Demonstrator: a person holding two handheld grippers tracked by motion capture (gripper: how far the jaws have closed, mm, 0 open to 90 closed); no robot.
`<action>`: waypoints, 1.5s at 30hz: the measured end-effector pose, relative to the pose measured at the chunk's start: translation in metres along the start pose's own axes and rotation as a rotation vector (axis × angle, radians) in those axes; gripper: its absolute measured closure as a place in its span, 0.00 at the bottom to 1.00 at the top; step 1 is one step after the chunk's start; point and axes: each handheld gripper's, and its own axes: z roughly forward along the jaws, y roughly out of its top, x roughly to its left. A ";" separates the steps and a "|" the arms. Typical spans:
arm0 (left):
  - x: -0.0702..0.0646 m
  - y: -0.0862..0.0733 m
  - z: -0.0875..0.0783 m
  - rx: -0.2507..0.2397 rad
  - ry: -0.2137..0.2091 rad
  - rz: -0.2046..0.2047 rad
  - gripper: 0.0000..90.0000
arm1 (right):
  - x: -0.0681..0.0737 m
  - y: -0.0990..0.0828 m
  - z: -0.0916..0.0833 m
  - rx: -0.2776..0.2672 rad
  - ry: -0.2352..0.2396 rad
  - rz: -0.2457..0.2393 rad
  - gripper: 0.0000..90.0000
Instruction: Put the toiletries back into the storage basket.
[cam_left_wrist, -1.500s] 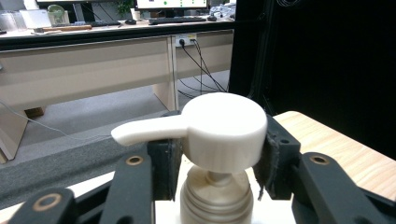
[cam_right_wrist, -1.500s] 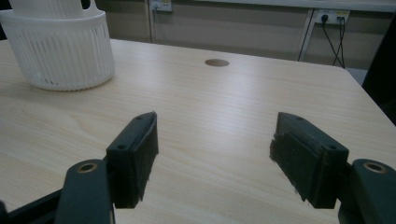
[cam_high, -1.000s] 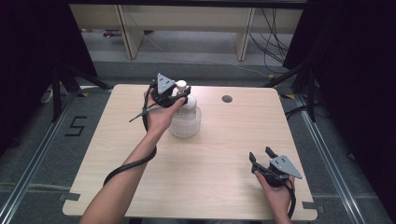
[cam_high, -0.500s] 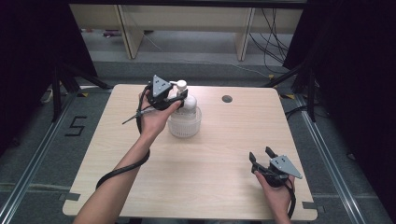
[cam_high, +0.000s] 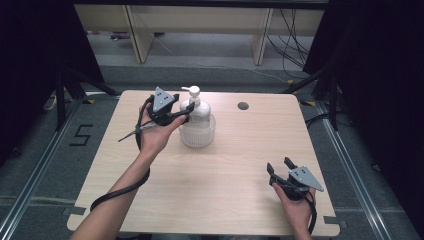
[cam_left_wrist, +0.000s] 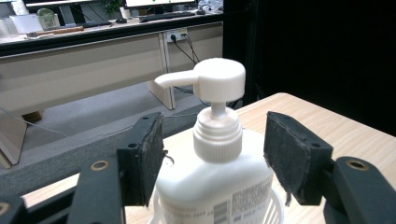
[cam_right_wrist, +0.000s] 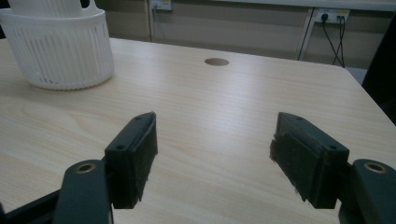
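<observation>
Left hand-held gripper (cam_left_wrist: 212, 168) gapes around pump bottle (cam_left_wrist: 217, 186) neck — untouched; right hand-held gripper (cam_right_wrist: 212, 158) open too.

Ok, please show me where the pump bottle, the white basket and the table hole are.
pump bottle (cam_left_wrist: 218, 79), left gripper view, on the pump head.
white basket (cam_right_wrist: 60, 51), right gripper view, on its slatted wall.
table hole (cam_high: 243, 106), high view, on the opening.

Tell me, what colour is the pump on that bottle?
White, like the bottle itself; the pump shows best in the left gripper view.
</observation>
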 end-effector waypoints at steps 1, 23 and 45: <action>0.001 -0.001 -0.002 -0.001 0.002 0.001 0.41 | 0.002 0.000 0.000 0.010 0.006 0.023 0.35; 0.024 -0.052 -0.066 -0.009 0.053 0.033 0.40 | 0.002 0.000 0.000 0.009 0.006 0.021 0.35; 0.034 -0.132 -0.106 0.032 0.114 0.013 0.38 | 0.000 0.000 0.000 0.005 0.004 -0.007 0.35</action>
